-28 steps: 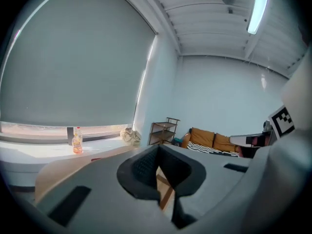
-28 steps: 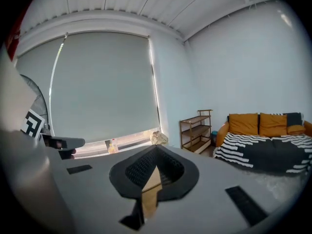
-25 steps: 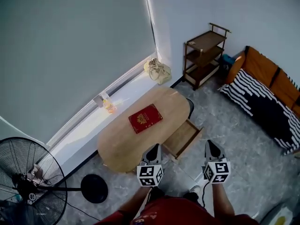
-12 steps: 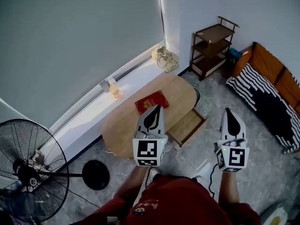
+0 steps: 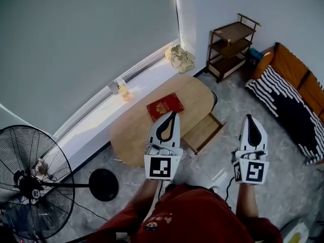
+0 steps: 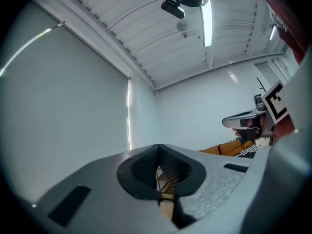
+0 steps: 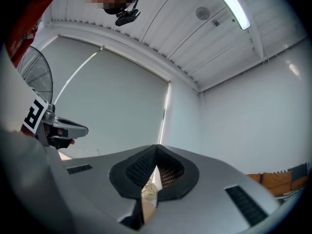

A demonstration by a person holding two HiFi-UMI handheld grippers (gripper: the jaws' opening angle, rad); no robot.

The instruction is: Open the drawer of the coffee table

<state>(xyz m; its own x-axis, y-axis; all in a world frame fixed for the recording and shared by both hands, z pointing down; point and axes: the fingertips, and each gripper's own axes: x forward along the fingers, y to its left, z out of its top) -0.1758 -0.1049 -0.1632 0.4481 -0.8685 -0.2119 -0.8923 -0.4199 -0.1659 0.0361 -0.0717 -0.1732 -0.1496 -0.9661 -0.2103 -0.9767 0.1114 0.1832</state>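
Left gripper: held high over the near edge of the table, fingers pressed together on nothing, so idle.
Right gripper: held high, right of the table, fingers likewise closed, empty.
Drawer: juts open from the table's right side; task looks done.
Red book: flat on the table, past the drawer.

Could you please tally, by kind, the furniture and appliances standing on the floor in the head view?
Coffee table: 1
Shelf unit: 1
Sofa: 1
Standing fan: 1
Total: 4
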